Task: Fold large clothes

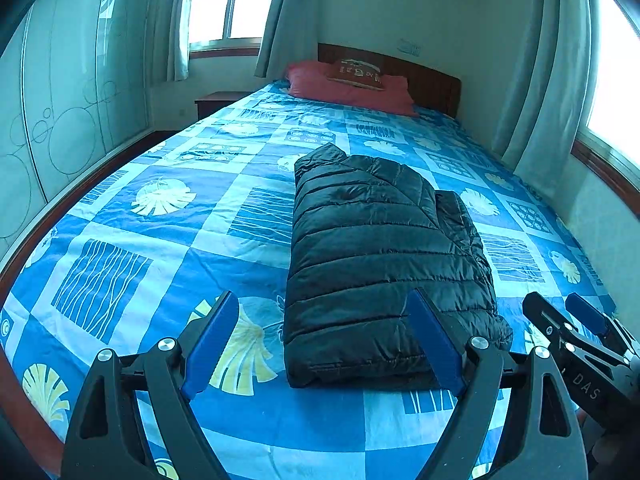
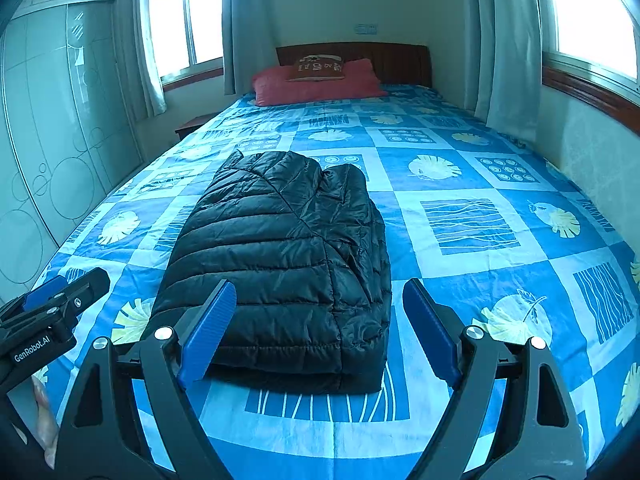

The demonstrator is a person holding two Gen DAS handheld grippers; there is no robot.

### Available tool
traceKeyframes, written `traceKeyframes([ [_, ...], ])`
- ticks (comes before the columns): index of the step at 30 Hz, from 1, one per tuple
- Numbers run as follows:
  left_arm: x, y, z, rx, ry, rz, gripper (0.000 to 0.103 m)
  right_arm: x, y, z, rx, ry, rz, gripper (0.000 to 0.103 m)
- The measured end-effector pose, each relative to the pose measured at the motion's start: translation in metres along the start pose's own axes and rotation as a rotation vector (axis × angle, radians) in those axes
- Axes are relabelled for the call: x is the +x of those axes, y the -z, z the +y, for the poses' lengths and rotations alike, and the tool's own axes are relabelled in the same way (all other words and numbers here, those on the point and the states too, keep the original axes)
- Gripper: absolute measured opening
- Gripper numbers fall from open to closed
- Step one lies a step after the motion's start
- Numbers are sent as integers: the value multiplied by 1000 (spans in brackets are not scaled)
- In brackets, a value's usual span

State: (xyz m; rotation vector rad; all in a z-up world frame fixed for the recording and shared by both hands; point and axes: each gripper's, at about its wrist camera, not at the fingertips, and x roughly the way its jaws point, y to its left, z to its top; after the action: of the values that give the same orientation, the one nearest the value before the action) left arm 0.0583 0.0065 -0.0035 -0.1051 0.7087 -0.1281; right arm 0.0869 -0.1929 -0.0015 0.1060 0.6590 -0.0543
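lying folded on bedspread [image 1: 160, 240], black puffer jacket [image 1: 380, 240]; left gripper [image 1: 320, 340] & right gripper [image 2: 316, 328] both spread wide, empty.

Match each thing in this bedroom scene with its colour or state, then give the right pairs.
Things:
1. puffer jacket
2. pillow
3. bedspread
4. left gripper

Descriptions:
a. blue with leaf patterns
b. open, holding nothing
c. black, folded into a bundle
d. red, at the headboard

Pairs: 1-c, 2-d, 3-a, 4-b
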Motion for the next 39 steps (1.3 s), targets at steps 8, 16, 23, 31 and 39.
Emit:
traceKeyframes([
  [8, -2, -2, -3, 11, -28, -19, 85, 0, 0, 1, 0, -2, 1, 85],
  [16, -5, -4, -7, 22, -44, -47, 85, 0, 0, 1, 1, -2, 0, 85],
  [23, -8, -7, -13, 44, -54, -55, 86, 0, 0, 0, 0, -2, 0, 85],
  [31, -6, -10, -8, -2, -33, -39, 86, 2, 1, 2, 0, -5, 2, 85],
  [39, -2, -5, -5, 11, -78, -46, 87, 6, 3, 0, -4, -14, 10, 85],
])
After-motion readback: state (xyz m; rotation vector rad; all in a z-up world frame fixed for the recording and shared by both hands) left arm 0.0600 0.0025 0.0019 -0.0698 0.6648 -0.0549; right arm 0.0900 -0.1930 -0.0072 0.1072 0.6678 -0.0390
